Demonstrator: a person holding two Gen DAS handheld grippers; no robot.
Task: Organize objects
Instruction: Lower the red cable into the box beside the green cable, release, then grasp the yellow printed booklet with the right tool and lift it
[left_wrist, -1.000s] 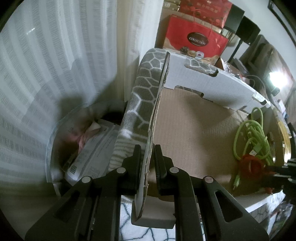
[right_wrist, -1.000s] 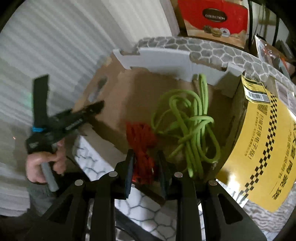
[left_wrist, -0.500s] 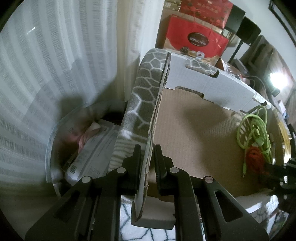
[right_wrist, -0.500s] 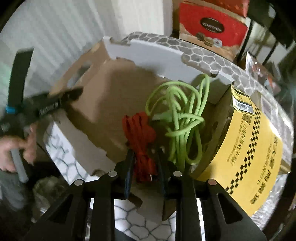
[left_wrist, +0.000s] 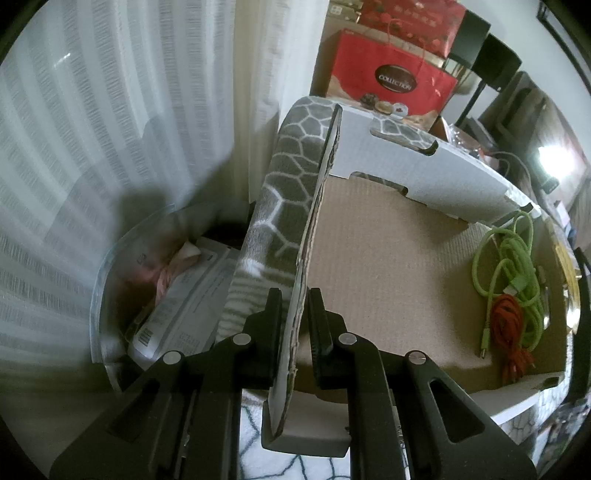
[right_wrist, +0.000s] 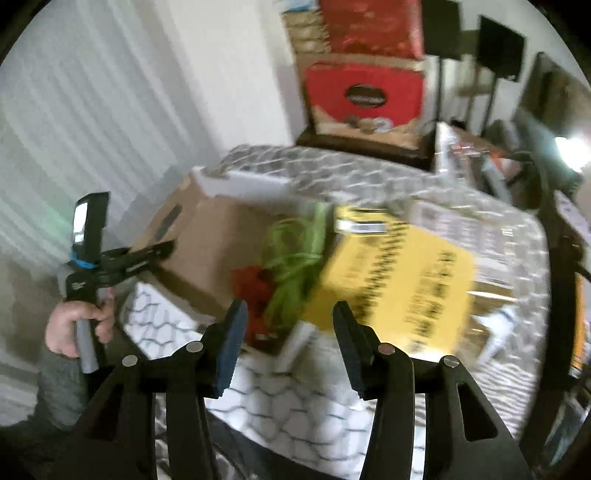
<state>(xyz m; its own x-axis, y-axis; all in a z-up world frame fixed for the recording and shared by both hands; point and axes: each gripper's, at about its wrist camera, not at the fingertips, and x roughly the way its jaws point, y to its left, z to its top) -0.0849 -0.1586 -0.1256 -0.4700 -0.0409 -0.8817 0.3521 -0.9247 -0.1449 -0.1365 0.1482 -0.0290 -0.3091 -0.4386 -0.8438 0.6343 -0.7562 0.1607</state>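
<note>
Cardboard, brown and corrugated inside, patterned grey-and-white outside: open box (left_wrist: 388, 258) sitting on a hexagon-print desk (right_wrist: 295, 406). Inside, bunched against the far-right wall: red cable (left_wrist: 511, 328) coiled small, touching a larger loop of green cable (left_wrist: 517, 273), both lying loose on the box floor. Left gripper (left_wrist: 293, 325) closed on the upright box flap (left_wrist: 306, 206), fingers (left_wrist: 271, 317) pinching the cardboard edge and holding the box wide. Right gripper (right_wrist: 288, 325) spread apart, holding nothing, hanging above the near corner of the box with the two cables just beyond its tips; picture heavily smeared there. Yellow flap or carton (right_wrist: 395, 288) with black checker trim and Chinese print beside the cables, characters too blurred to read. Risks, as a judgement: cable ends springing up over the low front wall if the box gets jolted; flap tearing or bending under a hard pinch; open right fingers snagging a green loop on a careless pass. Beyond the box: clear tub (left_wrist: 110, 295) holding papers with a barcode label, striped curtain (left_wrist: 92, 129), red gift bag (left_wrist: 391, 81) marked "COLLECTION". No other writing legible.
</note>
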